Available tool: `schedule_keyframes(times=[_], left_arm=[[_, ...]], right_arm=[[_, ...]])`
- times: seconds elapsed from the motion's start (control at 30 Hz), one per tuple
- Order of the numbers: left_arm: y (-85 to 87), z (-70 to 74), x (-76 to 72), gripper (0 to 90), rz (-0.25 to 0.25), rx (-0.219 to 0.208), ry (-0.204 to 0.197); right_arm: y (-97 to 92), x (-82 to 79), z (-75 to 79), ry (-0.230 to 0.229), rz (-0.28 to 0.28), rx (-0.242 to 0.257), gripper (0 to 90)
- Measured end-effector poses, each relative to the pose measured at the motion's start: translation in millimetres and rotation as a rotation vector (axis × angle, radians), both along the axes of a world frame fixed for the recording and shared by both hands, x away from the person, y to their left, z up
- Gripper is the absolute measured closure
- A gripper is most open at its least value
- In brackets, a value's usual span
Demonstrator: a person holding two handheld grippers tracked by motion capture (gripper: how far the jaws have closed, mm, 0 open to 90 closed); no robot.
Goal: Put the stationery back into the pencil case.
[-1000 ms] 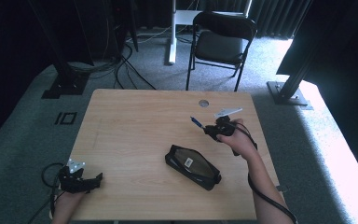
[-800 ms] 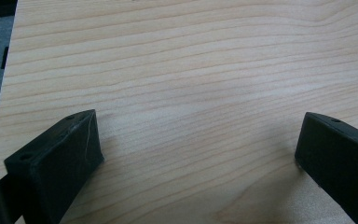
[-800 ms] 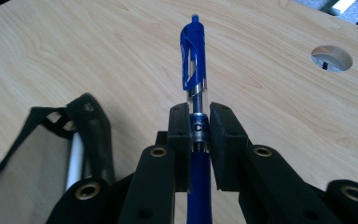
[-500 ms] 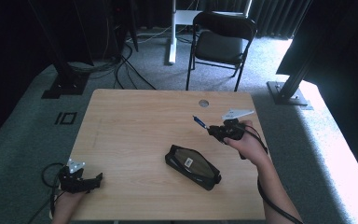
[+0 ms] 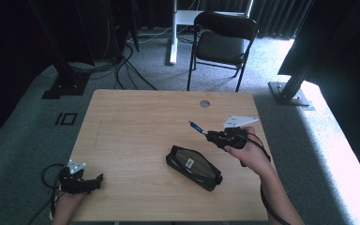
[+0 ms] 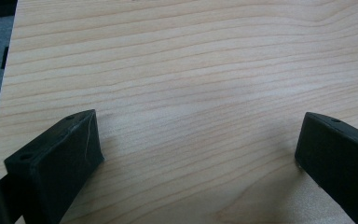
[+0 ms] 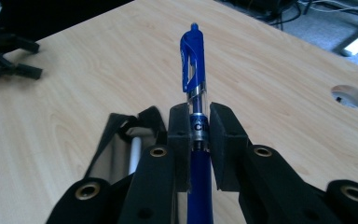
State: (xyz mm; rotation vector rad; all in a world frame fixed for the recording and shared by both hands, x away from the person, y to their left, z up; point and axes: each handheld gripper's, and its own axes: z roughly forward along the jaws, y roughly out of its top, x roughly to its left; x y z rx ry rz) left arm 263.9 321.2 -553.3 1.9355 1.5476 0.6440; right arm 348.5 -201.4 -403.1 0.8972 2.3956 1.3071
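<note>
While the left gripper [image 5: 82, 180] rests with jaws spread wide at the near left edge of the pale wooden table [image 5: 136, 126], the black zipped pencil pouch [image 5: 193, 167] lies mid-table; just beyond it the right gripper [image 7: 199, 140] pinches a blue clip-top pen [image 7: 193, 70] above the tabletop.

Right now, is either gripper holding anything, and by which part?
The right gripper clamps a blue pen on its barrel just below the clip end. The left gripper holds nothing; its jaws stand open over the table.
</note>
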Motion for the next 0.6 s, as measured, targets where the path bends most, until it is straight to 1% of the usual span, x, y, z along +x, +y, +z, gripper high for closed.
schedule_keyframes(times=[0.03,0.07,0.13,0.17,0.23,0.27,0.33,0.37,0.5,0.57,0.6], left_arm=[[0.0,0.0,0.0,0.6,0.0,0.0,0.0],[0.0,0.0,0.0,0.6,0.0,0.0,0.0],[0.0,0.0,0.0,0.6,0.0,0.0,0.0],[0.0,0.0,0.0,0.6,0.0,0.0,0.0],[0.0,0.0,0.0,0.6,0.0,0.0,0.0],[0.0,0.0,0.0,0.6,0.0,0.0,0.0],[0.0,0.0,0.0,0.6,0.0,0.0,0.0],[0.0,0.0,0.0,0.6,0.0,0.0,0.0],[-0.1,0.0,0.0,0.6,0.001,0.0,0.0],[-0.2,0.0,-0.1,0.5,0.002,-0.002,0.001],[-0.2,0.0,-0.1,0.6,0.002,-0.002,0.001]], right_arm=[[1.3,-1.7,0.0,0.005,0.01,-0.005,79.4],[2.5,-3.3,0.0,-0.005,0.009,0.0,79.5],[5.8,-6.3,-0.3,-0.004,0.021,-0.008,79.4],[7.2,-7.6,-0.6,-0.009,0.019,-0.002,79.5],[10.4,-10.1,-1.7,-0.005,0.034,-0.009,79.5],[12.0,-11.3,-2.6,-0.008,0.033,-0.002,79.5],[14.9,-13.6,-5.3,0.0,0.038,-0.005,79.5],[16.0,-14.3,-7.1,-0.002,0.038,0.005,79.5],[21.9,-18.2,-14.7,0.008,0.059,0.002,79.5],[24.3,-20.0,-18.5,0.013,0.065,0.012,79.5],[25.7,-21.2,-20.3,0.022,0.071,0.003,79.5]])
